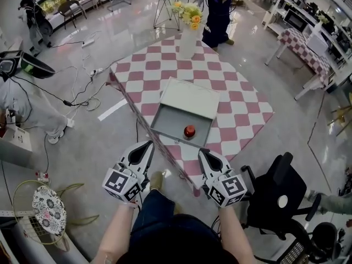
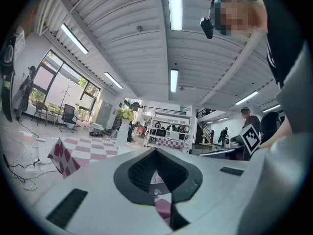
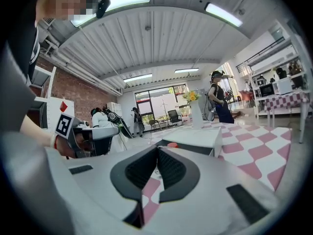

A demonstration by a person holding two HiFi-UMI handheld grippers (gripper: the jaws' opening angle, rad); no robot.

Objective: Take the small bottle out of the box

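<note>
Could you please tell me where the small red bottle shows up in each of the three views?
Head view: small red bottle at centre, inside the open grey box, towards its near wall.
Left gripper view: not in it.
Right gripper view: only its red top shows at centre, peeking over the box's edge.
Shared landmark: tall white vase of yellow flowers.
</note>
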